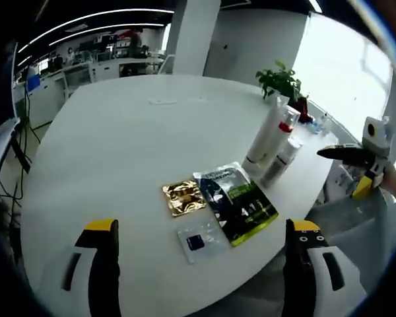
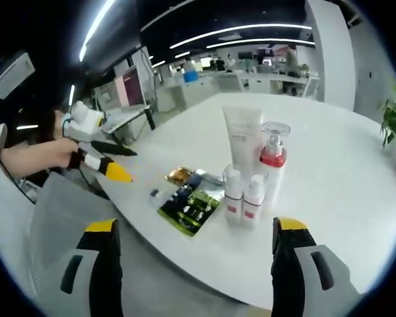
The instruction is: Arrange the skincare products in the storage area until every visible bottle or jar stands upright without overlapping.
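White round table (image 1: 119, 152), skincare cluster standing together near one edge: tall white tube (image 2: 243, 137) upright on its cap, clear pump bottle (image 2: 273, 158) with a red collar just beside it, two small white bottles (image 2: 243, 197) with pink labels in front, touching or nearly touching each other. All four look upright already. In the left gripper view the same cluster sits past the sachets, and the bottles hide one another there.

Flat packets lie near the cluster: dark green sachet (image 1: 239, 203), gold foil sachet (image 1: 183, 196), small clear sample packet (image 1: 199, 242). The green one ends just beside the small bottles (touching or not, cannot tell).

Left gripper (image 1: 201, 238) has its jaws spread wide, nothing between them, hovering off the near table edge. Right gripper (image 2: 197, 231) is likewise spread wide and empty, low at the edge facing the bottles. Each gripper shows in the other's view, held off to the side of the table.

Risks from here, as I judge it:
- The bottles are tightly packed, so a wide jaw going for one could knock its neighbour. The tall tube on its narrow cap looks the most likely to tip.
- The pump bottle is top-heavy, and a high grip may tilt it.
- The sachets are thin and glossy, so jaws may slide off or drag one into the small bottles.
- The cluster is near the rim, so a shove outward could send something off.
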Available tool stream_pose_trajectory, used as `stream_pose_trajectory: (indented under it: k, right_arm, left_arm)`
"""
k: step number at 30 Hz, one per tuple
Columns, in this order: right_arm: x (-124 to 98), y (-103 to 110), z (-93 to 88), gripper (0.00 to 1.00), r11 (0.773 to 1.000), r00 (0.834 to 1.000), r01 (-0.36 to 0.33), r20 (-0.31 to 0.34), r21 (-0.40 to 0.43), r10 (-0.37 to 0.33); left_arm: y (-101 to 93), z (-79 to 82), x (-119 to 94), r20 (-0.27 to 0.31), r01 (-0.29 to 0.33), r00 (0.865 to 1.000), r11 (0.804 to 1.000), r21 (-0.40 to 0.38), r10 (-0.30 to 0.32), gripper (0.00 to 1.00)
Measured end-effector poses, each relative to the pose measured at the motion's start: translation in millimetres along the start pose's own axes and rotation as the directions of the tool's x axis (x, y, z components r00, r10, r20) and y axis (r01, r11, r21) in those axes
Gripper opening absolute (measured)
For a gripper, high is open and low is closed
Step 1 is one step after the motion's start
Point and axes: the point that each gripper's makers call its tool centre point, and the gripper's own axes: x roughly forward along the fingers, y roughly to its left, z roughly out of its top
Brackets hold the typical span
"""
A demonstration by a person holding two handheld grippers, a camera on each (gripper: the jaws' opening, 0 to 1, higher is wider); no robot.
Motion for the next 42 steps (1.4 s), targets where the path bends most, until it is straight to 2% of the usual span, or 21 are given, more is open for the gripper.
stream_pose_trajectory:
  k: [10, 13, 16, 24, 42]
  right_arm:
    - [-0.6, 6.0, 2.1, 0.99, 1.000, 1.000, -0.012, 0.007, -0.004, 0.012]
    - [-0.2, 6.8, 2.6, 0.99, 1.000, 1.000, -0.015, 0.005, -0.008, 0.015]
    - [0.1, 7.4, 2.3, 0.99, 1.000, 1.000, -0.018, 0.004, -0.008, 0.018]
    - [1.0, 9.4, 0.8, 0.99, 1.000, 1.000, -0.026, -0.007, -0.016, 0.026]
    - [2.1, 8.9, -1.5, 0.99, 1.000, 1.000, -0.021, -0.023, -0.021, 0.020]
  left_arm:
    - [0.5, -10.3, -23.3, 0.043, -0.006, 0.999, 1.000, 0.009, 0.006, 0.99]
    - [2.4, -10.3, -24.5, 0.056, -0.009, 0.998, 1.000, -0.009, 0.010, 0.99]
    - [3.6, -4.2, -24.0, 0.076, -0.020, 0.997, 1.000, 0.015, 0.019, 0.99]
    - [2.0, 1.1, -24.9, 0.107, -0.014, 0.994, 1.000, 0.010, 0.013, 0.99]
    - [4.7, -0.1, -23.9, 0.110, -0.007, 0.994, 1.000, -0.008, 0.008, 0.99]
